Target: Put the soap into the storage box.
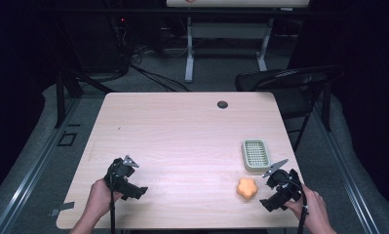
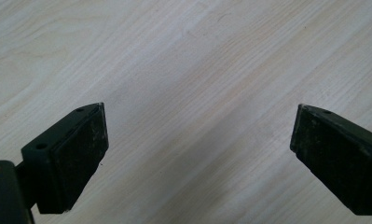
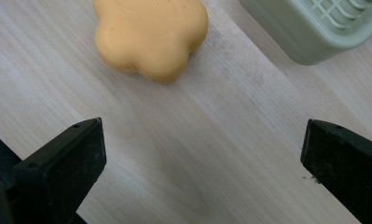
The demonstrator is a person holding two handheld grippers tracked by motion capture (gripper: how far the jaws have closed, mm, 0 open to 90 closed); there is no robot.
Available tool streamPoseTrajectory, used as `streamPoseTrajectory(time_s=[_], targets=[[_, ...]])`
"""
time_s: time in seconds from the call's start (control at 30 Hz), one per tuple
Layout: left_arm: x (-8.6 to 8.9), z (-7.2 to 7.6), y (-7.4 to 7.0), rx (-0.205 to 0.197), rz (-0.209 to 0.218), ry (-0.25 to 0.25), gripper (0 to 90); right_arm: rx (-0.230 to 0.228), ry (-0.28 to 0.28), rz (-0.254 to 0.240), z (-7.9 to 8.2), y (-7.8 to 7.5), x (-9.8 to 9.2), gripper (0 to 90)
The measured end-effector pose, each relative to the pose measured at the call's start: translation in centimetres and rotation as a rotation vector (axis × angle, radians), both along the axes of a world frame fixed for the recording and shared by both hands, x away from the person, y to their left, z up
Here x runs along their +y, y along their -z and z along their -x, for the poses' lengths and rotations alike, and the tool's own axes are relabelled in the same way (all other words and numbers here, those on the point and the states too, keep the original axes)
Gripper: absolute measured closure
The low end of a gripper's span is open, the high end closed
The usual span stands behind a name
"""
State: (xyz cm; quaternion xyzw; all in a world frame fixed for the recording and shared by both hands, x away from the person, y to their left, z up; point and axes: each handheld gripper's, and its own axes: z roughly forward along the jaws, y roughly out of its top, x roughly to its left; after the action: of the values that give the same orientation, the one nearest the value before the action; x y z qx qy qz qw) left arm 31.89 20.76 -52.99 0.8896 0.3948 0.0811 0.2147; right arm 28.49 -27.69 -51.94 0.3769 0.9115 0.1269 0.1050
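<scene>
Orange flower-shaped soap (image 3: 151,35) beside green dish (image 3: 316,28)

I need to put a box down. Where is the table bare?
Bare: the table's whole far half behind the soap dish, and the middle between the left claw and the orange soap. Crowded: the near right corner, around the right claw.

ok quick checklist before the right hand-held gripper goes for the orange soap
1. Right hand-held gripper jaws open, nothing between them: ok.
2. Orange flower-shaped soap free on the table, ahead of the jaws, untouched: ok.
3. Jaws centred on the soap: not ok, it sits left of centre in the right gripper view.
4. Green soap dish apart from the soap: ok.
5. Dish grid bare, ready to receive: ok.
6. Left hand-held gripper open, over bare wood, away from the soap: ok.
</scene>
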Motion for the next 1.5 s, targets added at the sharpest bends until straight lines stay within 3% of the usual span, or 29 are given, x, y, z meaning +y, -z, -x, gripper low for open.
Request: streamPoseTrajectory(time_s=[0.33, 0.4, 0.43, 0.53, 0.8, 1.33, 1.37, 1.5], targets=[[0.1, 0.1, 0.0, 0.001, 0.011, 0.0, 3.4, 0.003, -0.015, -0.009, 0.1, -0.1, 0.4, 0.0], [0.2, 0.0, 0.1, 0.005, 0.012, -0.006, 3.3, -0.005, -0.006, -0.031, 0.1, 0.1, 0.5, 0.0], [0.3, -0.1, 0.1, 0.008, 0.021, -0.006, 2.9, 0.005, -0.018, -0.009, -0.1, 0.0, 0.5, 0.0], [0.7, -0.2, -0.1, 0.003, 0.071, -0.007, 0.1, 0.002, -0.03, -0.011, -0.3, 0.1, 0.8, 0.0], [0.6, -0.2, 0.1, 0.015, 0.07, 0.003, 0.1, 0.018, -0.059, -0.032, -0.8, 0.3, 1.4, 0.0], [1.3, 0.9, -0.1, -0.008, 0.072, -0.026, 0.1, 0.009, -0.118, -0.054, -1.7, -0.1, 3.3, 0.0], [1.3, 0.8, -0.1, -0.007, 0.07, -0.025, 0.1, 0.004, -0.114, -0.073, -1.7, -0.2, 3.5, 0.0], [1.3, 0.5, 0.1, 0.003, 0.07, -0.02, 0.1, 0.012, -0.102, -0.07, -2.0, 0.0, 3.8, 0.0]])
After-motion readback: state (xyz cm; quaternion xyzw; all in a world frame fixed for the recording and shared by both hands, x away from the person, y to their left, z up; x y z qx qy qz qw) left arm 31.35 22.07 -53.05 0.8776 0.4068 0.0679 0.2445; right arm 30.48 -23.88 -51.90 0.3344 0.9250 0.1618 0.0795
